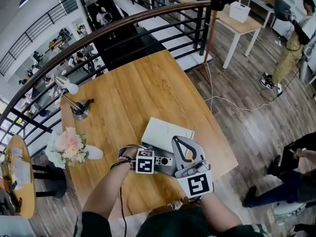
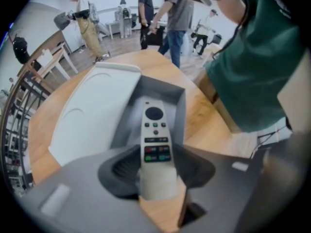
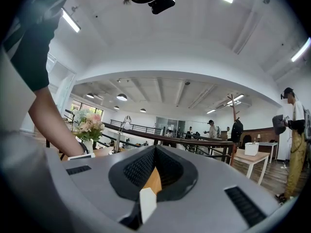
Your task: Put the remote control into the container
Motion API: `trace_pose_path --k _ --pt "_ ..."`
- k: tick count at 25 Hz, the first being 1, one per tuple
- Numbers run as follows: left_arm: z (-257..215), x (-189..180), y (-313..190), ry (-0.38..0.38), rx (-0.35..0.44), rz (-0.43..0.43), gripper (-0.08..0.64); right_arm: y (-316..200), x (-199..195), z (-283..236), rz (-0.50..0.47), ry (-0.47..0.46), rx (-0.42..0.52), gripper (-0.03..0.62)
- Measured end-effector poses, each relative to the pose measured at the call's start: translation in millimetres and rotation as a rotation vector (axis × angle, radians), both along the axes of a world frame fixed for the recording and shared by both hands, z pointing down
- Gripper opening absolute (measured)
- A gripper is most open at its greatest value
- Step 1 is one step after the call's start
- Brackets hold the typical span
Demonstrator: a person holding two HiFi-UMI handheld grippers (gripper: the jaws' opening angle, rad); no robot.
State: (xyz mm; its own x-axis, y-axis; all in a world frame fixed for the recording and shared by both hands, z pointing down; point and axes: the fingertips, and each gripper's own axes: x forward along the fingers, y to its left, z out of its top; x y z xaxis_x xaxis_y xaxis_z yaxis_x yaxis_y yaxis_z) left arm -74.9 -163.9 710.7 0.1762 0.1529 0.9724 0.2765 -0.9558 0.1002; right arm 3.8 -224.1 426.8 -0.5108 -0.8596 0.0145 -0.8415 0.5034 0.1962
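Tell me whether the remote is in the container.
Not fully: the left hand-held gripper grips the remote, whose top end reaches over the open grey container.

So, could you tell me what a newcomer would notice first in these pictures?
The remote control, clamped in the left gripper, stands out first, its far end over the open grey container near the front edge of the wooden table. A white lid lies beside the container, and pink flowers stand at the table's left edge.

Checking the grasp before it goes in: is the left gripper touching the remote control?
Touching. The left gripper view shows the left gripper with both jaws pressed against the sides of the remote control.
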Motion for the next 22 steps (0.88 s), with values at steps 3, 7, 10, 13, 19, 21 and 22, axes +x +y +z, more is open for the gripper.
trace_pose_path --k 3,7,10,13,19,21,22 --pt "3.5 3.5 -6.9 -0.01 0.018 0.011 0.202 0.7 5.0 -0.3 0.009 -0.005 0.003 0.017" --pt "11.3 8.5 -5.9 -0.034 0.02 0.049 0.202 3.4 12.9 4.1 0.017 0.011 -0.008 0.016" --pt "17.0 10.3 -7.7 -0.058 0.028 0.062 0.202 3.7 19.4 3.3 0.029 -0.002 -0.007 0.017" --pt "19.1 14.0 -9.6 -0.06 0.025 0.059 0.202 5.0 27.2 4.9 0.035 0.007 -0.017 0.017" --pt "22.7 16.3 -5.3 -0.082 0.016 0.08 0.202 9.0 38.3 5.5 0.051 -0.013 -0.023 0.016" --pt "25.4 15.8 -3.9 -0.092 0.023 0.097 0.202 10.3 41.8 6.6 0.057 -0.016 -0.031 0.016" --pt "27.6 15.0 -3.5 -0.099 0.029 0.107 0.202 10.9 43.3 7.8 0.059 -0.019 -0.036 0.015"
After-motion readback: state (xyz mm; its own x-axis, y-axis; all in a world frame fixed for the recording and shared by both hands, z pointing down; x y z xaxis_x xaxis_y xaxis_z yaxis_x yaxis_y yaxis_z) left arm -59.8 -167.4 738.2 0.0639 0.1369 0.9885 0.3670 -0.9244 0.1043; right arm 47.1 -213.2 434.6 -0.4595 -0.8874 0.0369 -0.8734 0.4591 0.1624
